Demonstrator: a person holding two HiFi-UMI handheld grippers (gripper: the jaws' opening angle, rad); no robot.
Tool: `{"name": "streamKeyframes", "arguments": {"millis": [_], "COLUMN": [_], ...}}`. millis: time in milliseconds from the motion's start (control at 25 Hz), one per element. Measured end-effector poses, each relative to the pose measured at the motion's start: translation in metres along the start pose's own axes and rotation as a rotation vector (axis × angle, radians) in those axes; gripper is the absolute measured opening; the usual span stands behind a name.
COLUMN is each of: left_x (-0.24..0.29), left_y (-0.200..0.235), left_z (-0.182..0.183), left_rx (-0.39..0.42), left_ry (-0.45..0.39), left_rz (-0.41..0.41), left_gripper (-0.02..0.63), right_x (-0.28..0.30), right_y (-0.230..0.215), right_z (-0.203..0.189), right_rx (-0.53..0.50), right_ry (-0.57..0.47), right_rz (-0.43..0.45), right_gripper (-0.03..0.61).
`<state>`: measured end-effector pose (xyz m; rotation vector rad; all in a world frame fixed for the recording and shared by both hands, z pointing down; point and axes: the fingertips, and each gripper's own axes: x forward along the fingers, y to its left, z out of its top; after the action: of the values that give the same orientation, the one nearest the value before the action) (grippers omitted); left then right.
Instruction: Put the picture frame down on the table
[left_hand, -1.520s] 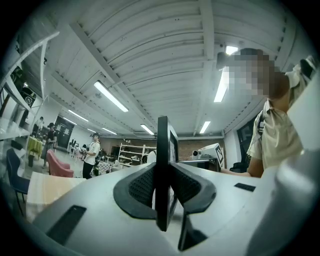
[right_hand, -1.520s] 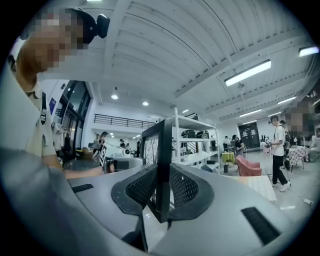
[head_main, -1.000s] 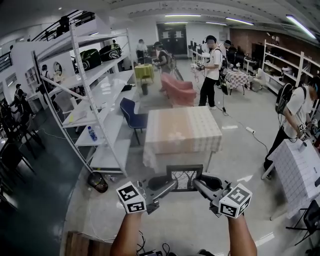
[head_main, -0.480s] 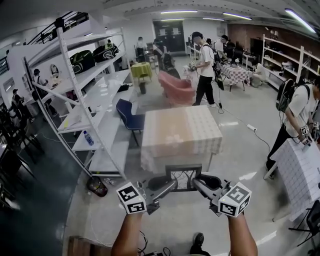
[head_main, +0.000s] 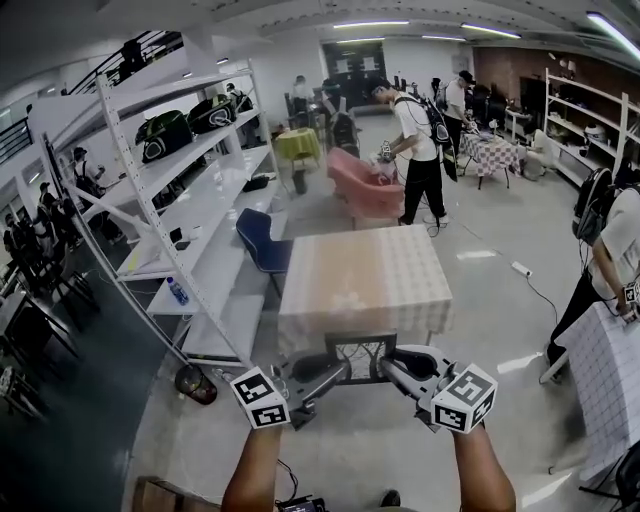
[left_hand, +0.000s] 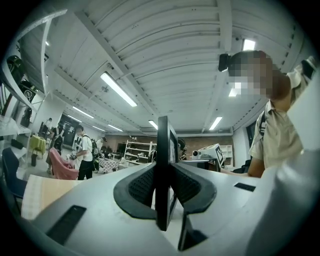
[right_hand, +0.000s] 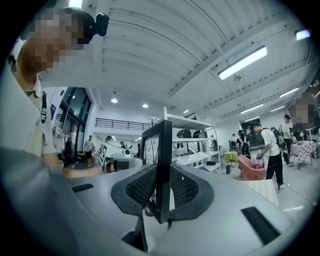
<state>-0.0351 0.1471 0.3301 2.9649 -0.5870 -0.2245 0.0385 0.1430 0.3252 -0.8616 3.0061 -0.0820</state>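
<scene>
A small black picture frame (head_main: 361, 357) with a line drawing hangs upright in the air between my two grippers, just short of the near edge of a table (head_main: 360, 275) with a pale checked cloth. My left gripper (head_main: 343, 368) is shut on the frame's left edge (left_hand: 163, 172). My right gripper (head_main: 386, 367) is shut on its right edge (right_hand: 161, 167). Both pairs of jaws press flat against the frame's rim. The frame's lower edge is hidden behind the grippers in the head view.
White metal shelving (head_main: 190, 200) runs along the left, with a blue chair (head_main: 262, 240) beside the table and a dark bag (head_main: 195, 383) on the floor. A pink sofa (head_main: 362, 185) and several people (head_main: 415, 150) stand beyond. Another covered table (head_main: 612, 370) is at right.
The table has come slightly nearer and shifted in the head view as I moved forward. The grippers still hold the frame the same way.
</scene>
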Motion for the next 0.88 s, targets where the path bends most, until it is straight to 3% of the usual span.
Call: {"name": "streamKeyframes", "arguments": {"millis": [480, 880], "left_x": [0.071, 0.096], "left_y": [0.08, 0.18], "left_z": [-0.012, -0.011], "left_rx": [-0.025, -0.028], "left_ry": [0.008, 0.014], "left_rz": [0.02, -0.027], "left_gripper": [0.078, 0.078], "right_x": [0.021, 0.086], "right_y": [-0.106, -0.182], "right_z": [-0.008, -0.015], "right_rx": [0.024, 0.025], "right_ry": [0.01, 0.015], "right_rz": [0.004, -0.042], "right_gripper": [0.078, 0.078]}}
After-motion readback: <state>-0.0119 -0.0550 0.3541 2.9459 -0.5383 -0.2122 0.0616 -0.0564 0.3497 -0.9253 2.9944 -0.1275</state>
